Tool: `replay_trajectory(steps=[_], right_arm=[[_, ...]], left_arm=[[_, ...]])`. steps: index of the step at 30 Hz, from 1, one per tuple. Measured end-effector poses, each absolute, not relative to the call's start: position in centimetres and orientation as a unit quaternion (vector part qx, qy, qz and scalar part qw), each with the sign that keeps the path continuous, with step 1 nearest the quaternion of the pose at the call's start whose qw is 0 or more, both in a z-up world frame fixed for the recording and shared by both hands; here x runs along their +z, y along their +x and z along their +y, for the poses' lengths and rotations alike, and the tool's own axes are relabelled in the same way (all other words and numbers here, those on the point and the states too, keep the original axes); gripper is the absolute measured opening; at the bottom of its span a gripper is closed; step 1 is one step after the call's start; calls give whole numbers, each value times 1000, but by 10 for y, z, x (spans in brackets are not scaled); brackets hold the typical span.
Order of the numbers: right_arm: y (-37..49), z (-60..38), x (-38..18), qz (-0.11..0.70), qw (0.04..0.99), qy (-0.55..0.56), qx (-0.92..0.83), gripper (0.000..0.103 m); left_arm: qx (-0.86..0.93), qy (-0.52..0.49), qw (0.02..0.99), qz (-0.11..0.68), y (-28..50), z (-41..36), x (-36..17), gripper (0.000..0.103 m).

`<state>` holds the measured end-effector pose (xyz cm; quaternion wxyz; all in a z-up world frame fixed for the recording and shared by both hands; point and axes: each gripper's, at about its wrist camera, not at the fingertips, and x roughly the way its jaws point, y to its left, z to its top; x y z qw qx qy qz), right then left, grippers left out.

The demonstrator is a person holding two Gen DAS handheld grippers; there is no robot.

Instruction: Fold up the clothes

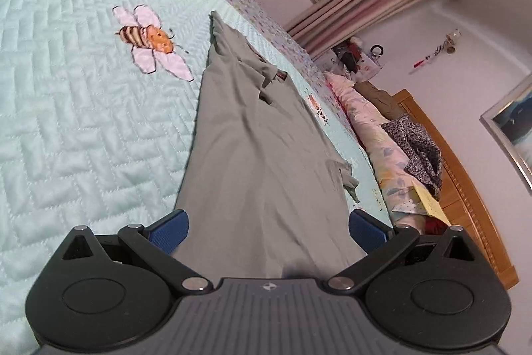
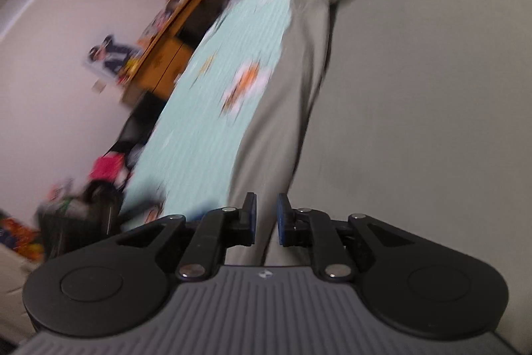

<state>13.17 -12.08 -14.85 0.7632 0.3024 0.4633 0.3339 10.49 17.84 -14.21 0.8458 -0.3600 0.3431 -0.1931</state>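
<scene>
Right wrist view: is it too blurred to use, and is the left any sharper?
Right wrist view: heavy motion blur smears the quilt and grey shirt; only the right claw is crisp. Left wrist view: sharp, evenly lit, with fisheye bending at the edges.

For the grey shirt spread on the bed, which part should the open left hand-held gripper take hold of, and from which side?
A judgement: take the grey shirt at its near hem edge, coming in low from the near side of the quilt. The left hand-held gripper already has its fingers spread either side of that end, and the cloth lies flat and long there, while the collar and sleeves sit bunched farther away.
</scene>
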Motion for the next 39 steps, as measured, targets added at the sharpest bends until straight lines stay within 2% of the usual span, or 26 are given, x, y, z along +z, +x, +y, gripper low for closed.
replay_trajectory(steps=[4,10,12,13,21,27,31,32,33,39], right_arm=[[86,-113,-161,488,732,301,369,20],[58,-101,-164,469,748,271,383,20],[54,-96,-158,457,763,243,387,13],[53,-96,-157,456,764,244,385,2],[38,-138,-170,472,706,399,345,1],[28,-132,-182,504,706,368,335,1],[24,-138,-170,494,718,361,331,14],[27,-139,-168,487,728,355,327,27],[27,-139,-166,483,735,351,323,31],[40,-114,-172,487,730,333,345,33]], left_arm=[[-207,-350,839,361,97,167,-138,102],[-219,-321,828,404,78,139,-144,102],[-210,-317,826,416,75,137,-149,102],[-205,-316,825,421,74,137,-151,102],[-178,-317,824,434,58,144,-146,102],[-161,-321,824,439,44,150,-138,102],[-147,-306,829,444,32,150,-135,102],[-139,-301,830,449,30,151,-138,102],[-132,-301,829,454,28,152,-141,102],[-129,-328,819,452,26,164,-150,102]])
